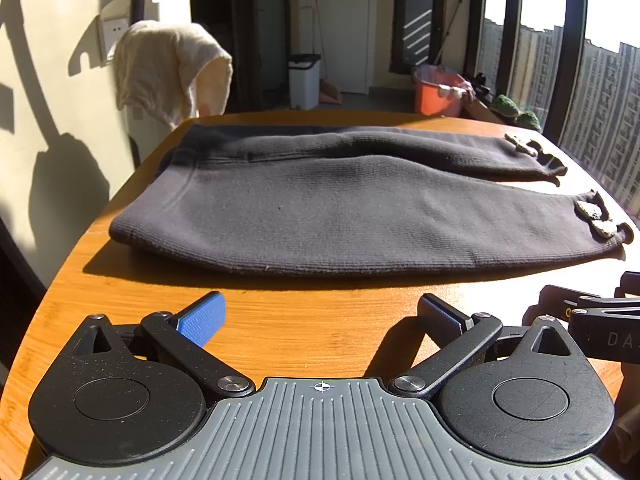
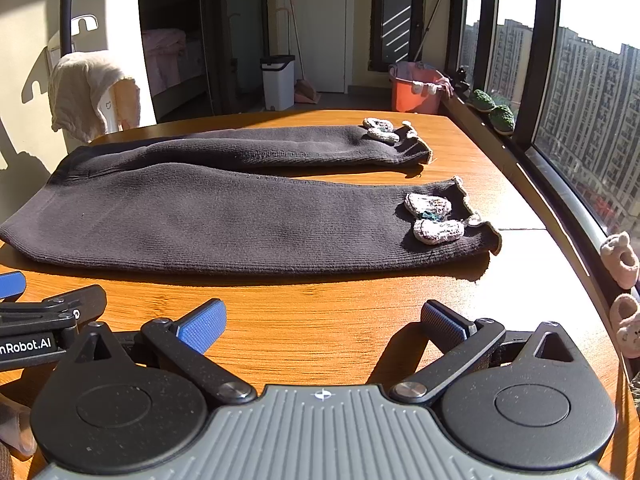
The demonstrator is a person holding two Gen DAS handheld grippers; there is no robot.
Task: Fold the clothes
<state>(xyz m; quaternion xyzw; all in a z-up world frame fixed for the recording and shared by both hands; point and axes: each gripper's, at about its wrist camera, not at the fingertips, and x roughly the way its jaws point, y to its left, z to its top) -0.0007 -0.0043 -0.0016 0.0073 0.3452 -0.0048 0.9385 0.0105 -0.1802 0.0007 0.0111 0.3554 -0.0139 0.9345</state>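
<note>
Fingers of left gripper [image 1: 320, 318] spread wide, nothing between blue pads, hovering over bare wooden table [image 1: 304, 332] at lower frame. Right gripper [image 2: 322, 320] likewise wide apart, empty, low in frame. Dark grey trousers [image 2: 224, 208] lie flat across table at mid-frame, waistband at left, legs running right, slightly apart. Knitted bows [image 2: 432, 218] on cuffs at right. Cream towel [image 1: 168, 68] draped at upper left.

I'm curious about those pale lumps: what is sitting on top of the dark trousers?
Knitted bow-like decorations lie on the trousers near each leg's cuff, the far pair too. Whether they are sewn on cannot be seen; the table under the fabric is hidden.
</note>
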